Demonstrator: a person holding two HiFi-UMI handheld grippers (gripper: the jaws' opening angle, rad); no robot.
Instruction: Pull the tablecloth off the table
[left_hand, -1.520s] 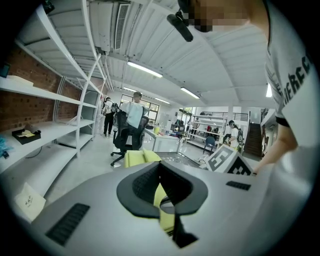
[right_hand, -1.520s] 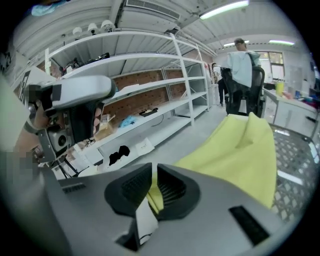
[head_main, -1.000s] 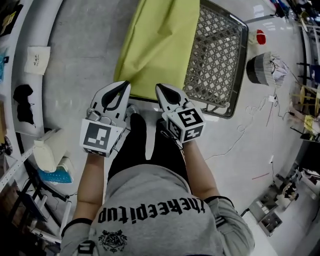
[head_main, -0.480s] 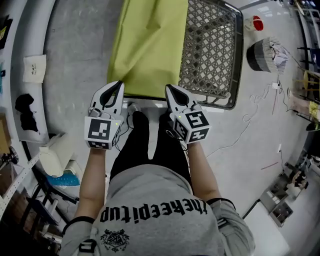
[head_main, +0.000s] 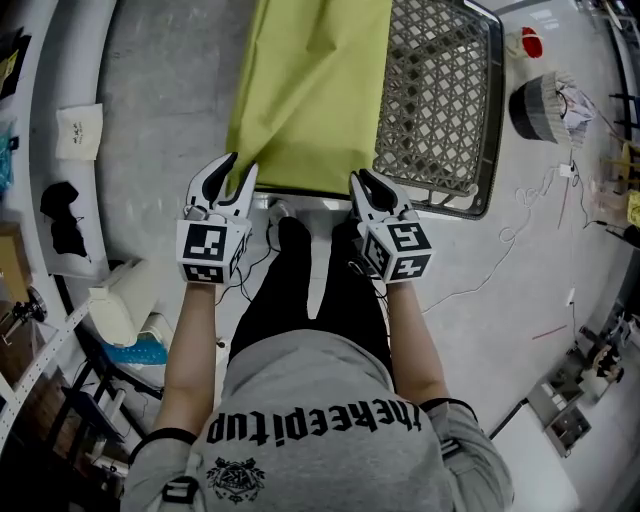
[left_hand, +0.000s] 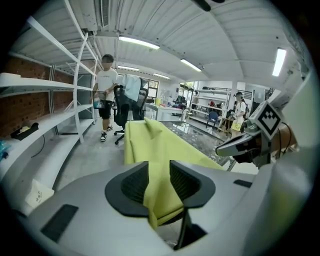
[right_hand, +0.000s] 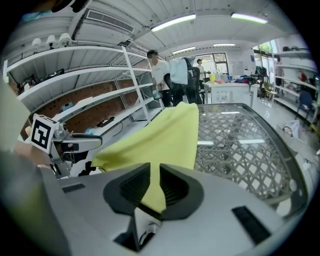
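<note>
Tablecloth (head_main: 315, 90) lies lengthwise along the mesh table (head_main: 440, 90), running away from the person (head_main: 320, 400).

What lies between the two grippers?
Head view: the tablecloth's near edge. Jaws of left gripper and right gripper have just been opening, cloth between each pair.

Tablecloth (head_main: 310, 90): one, yellow-green.
Tabletop (head_main: 440, 90): one, metal mesh.
Grippers: two, left gripper (head_main: 240, 170) and right gripper (head_main: 362, 182), two jaws each.
Marker cubes: two, left cube (head_main: 212, 255) and right cube (head_main: 400, 250).
Background people: two, near person (left_hand: 106, 85) and far person (left_hand: 240, 107).
</note>
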